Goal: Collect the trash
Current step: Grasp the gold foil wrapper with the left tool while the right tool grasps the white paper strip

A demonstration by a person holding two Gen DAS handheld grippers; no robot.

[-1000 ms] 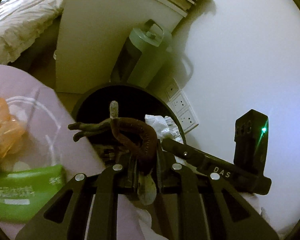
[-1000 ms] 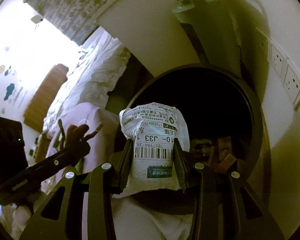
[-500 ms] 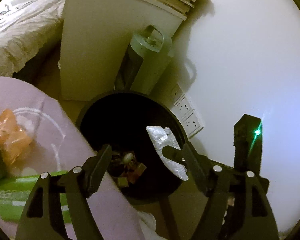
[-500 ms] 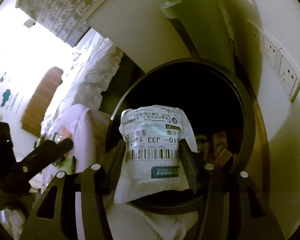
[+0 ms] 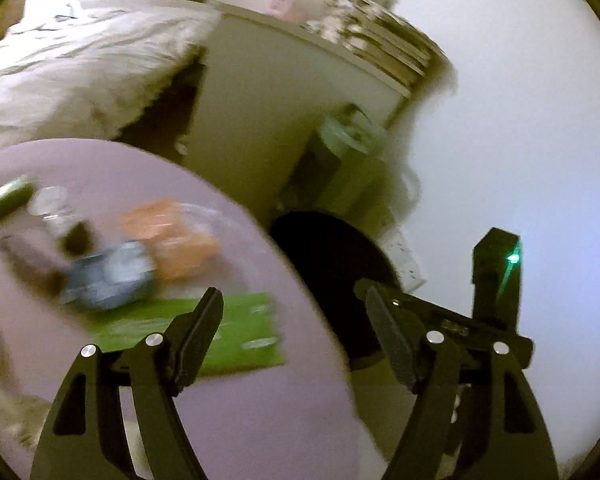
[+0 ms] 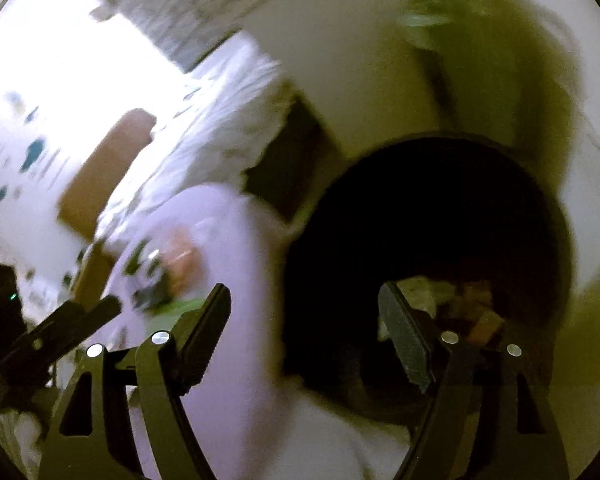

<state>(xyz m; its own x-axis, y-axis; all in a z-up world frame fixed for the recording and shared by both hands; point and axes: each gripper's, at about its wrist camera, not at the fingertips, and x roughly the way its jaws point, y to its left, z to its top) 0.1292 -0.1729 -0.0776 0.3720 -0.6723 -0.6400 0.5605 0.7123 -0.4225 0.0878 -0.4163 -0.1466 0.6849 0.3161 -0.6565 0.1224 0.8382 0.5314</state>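
While both views are smeared by motion, the layout reads clearly enough: a round lilac table with litter on it stands just beside a black bin on the floor by the wall.

The step in hand, as I judge it, is going to the table for the next piece. Doing it well means picking one target — the flat green packet lies nearest the left gripper — and coming in low, so that one finger slides under an edge instead of pressing the packet flat. The orange wrapper and the bluish crumpled piece beyond it look bulkier and should pinch more easily; what exactly they are I cannot make out through the blur.

Left gripper: jaws spread wide, nothing between them, touching nothing. It hovers over the table's edge with the bin just beyond.

Right gripper: jaws likewise wide apart and empty, poised above the bin's near rim. Inside the bin, pale and brownish trash lies at the bottom — part of the job seems done, while several pieces remain on the table.

A green cylinder stands behind the bin, against a white cabinet.
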